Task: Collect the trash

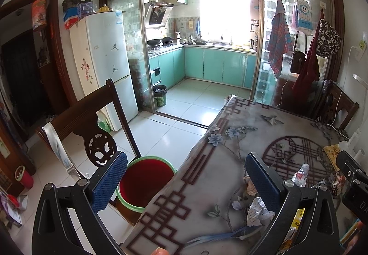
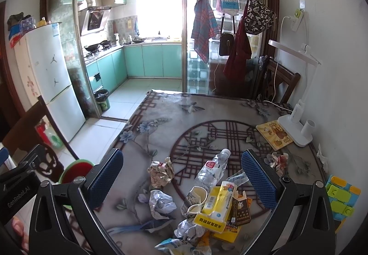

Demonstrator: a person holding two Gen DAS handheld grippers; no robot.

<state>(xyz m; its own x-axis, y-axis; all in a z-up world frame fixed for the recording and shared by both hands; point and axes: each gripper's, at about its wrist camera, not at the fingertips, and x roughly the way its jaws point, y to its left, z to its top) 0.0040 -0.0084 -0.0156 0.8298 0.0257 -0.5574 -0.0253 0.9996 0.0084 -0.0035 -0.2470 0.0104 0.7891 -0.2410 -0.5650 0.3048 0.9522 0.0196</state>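
A pile of trash lies on the patterned table [image 2: 161, 117]: a crushed clear bottle [image 2: 211, 170], a yellow carton [image 2: 218, 206], a brown crumpled paper [image 2: 161, 172], a grey crumpled paper [image 2: 161, 204] and a red-white wad [image 2: 279, 160]. My right gripper [image 2: 181, 177] is open and empty, hovering over the pile. My left gripper [image 1: 186, 181] is open and empty above the table's left edge; the red bin with a green rim [image 1: 145, 183] stands on the floor below it. The bin rim also shows in the right wrist view [image 2: 77, 170]. The grey paper [image 1: 257, 211] and bottle [image 1: 301, 174] show in the left wrist view.
A dark wooden chair [image 1: 92, 121] stands beside the bin. A white desk lamp [image 2: 296, 121], a yellow booklet [image 2: 273, 133] and a blue-green toy [image 2: 340, 197] sit on the table's right side. A fridge [image 1: 108, 66] and the kitchen doorway lie beyond.
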